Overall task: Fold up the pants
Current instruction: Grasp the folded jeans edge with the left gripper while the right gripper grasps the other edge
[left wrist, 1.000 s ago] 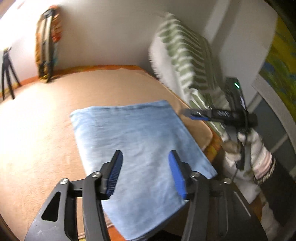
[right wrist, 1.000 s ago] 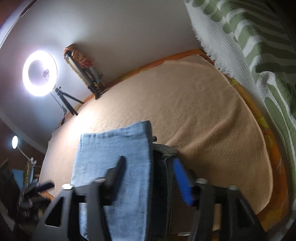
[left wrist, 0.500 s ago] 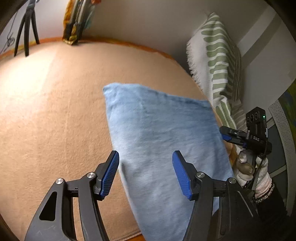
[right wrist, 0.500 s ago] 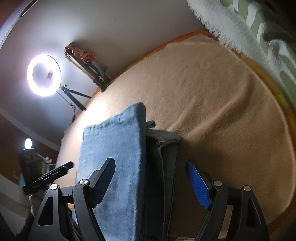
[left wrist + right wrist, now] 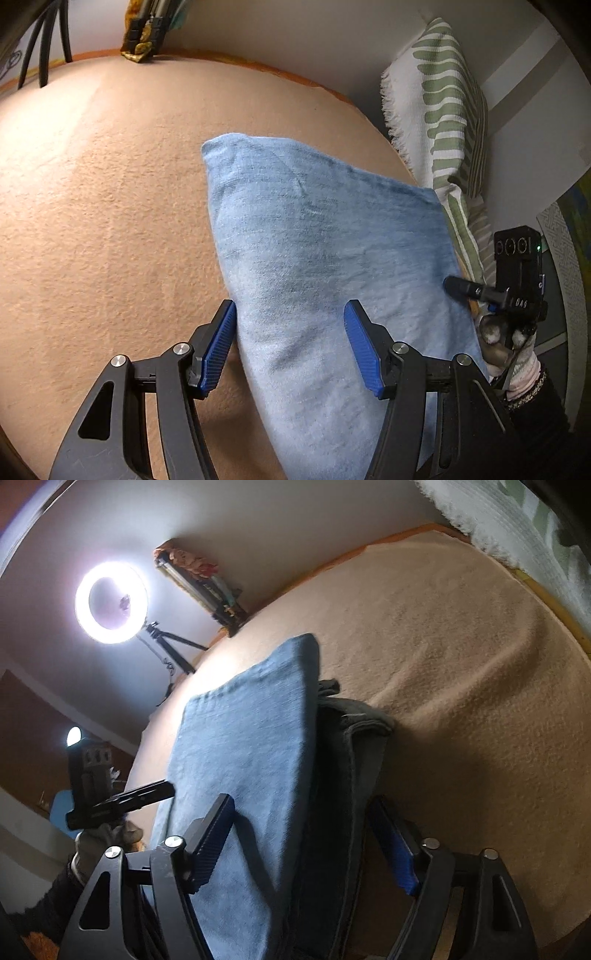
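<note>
A: Two hand-held grippers are shown, one in each wrist view. The left gripper [image 5: 290,345] is seen with its blue pads parted over the near left edge of the folded pants [image 5: 332,266]; one pad lies just off the cloth's edge above the blanket [image 5: 110,221], the other above the cloth. Nothing is clamped, so it is recorded as released.

B: The right gripper [image 5: 306,843] is likewise seen with jaws apart, though they have just been closing. The stack's right-hand part is framed between its pads, the left pad [image 5: 212,842] lying over the pale blue top layer and the right pad beside the darker layers. No pressing on the cloth is visible; it too is recorded as released.

A: The pants are shown as a flat, pale blue rectangle resting on the tan blanket, toward its near edge. In the right wrist view a darker grey-blue folded part [image 5: 354,738] is exposed along the right side, under the top layer.

B: In the left wrist view the right gripper is visible at the pants' far right edge, held in a gloved hand [image 5: 506,339]. A green-striped pillow [image 5: 443,110] is propped against the wall beyond the pants.

A: Farther out, a lit ring light [image 5: 110,602] on a tripod [image 5: 173,646] is shown past the blanket's far edge, and a patterned bundle [image 5: 199,579] is leaned against the wall.
</note>
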Demonstrator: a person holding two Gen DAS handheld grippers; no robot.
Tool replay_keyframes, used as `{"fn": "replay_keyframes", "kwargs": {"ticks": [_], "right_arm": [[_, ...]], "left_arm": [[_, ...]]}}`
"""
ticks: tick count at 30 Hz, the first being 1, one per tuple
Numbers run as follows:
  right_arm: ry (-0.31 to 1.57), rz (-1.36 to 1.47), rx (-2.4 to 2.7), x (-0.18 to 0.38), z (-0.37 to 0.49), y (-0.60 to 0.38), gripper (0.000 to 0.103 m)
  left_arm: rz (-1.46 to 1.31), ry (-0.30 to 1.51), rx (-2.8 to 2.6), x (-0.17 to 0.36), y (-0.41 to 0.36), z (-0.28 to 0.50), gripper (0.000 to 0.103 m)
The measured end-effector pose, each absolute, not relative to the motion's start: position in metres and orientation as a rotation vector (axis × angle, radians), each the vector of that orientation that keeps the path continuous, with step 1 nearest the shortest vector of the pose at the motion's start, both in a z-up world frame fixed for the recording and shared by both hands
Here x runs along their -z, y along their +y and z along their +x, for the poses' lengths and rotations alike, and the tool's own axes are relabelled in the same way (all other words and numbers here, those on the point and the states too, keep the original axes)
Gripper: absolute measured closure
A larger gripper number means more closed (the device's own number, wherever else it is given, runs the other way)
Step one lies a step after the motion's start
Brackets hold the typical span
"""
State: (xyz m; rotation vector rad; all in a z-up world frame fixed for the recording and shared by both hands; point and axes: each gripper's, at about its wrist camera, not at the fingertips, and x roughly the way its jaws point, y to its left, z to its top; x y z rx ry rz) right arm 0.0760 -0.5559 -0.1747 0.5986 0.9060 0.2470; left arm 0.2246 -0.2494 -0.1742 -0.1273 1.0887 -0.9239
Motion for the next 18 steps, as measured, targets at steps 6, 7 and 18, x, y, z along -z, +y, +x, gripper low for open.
{"fn": "replay_keyframes", "kwargs": {"ticks": [6,7,18], "right_arm": [[0.899,0.591,-0.269,0.177,0.082,-0.543,0.046],[0.904,0.597,-0.264,0.179,0.082,-0.543,0.057],[0.865,0.460,-0.140,0.141,0.081,-0.506,0.080]], "left_arm": [[-0.117,1.068,0.943,0.174,-0.256,0.223,0.044],[-0.111,1.064,0.946,0.174,-0.258,0.222,0.044],[-0.126,1.000,0.979,0.151,-0.260,0.216,0.088]]}}
